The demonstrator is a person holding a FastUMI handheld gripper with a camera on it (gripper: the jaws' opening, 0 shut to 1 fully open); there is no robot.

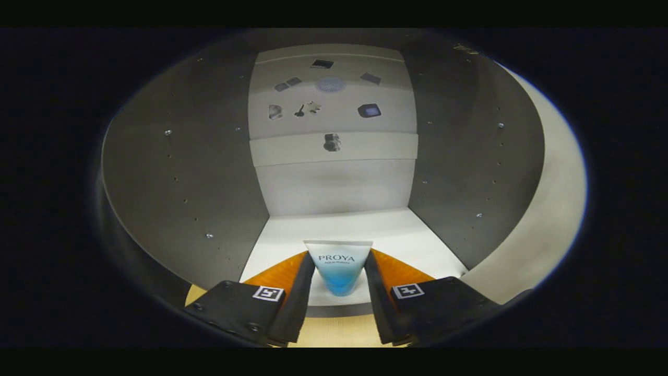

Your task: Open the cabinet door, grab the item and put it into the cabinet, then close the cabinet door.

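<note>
The gripper (339, 284) is pinching a blue-and-white tube (338, 269) between both fingers, at the open cabinet's (177, 172) front edge, just above its white floor; ideally moving it deeper inside and lowering before releasing

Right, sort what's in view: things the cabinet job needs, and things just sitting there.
Job:
- white-and-blue squeeze tube, clamped between the gripper fingers
- open grey-walled cabinet with its white floor ahead

Lying about:
- small dark stickers on the cabinet's white back wall
</note>
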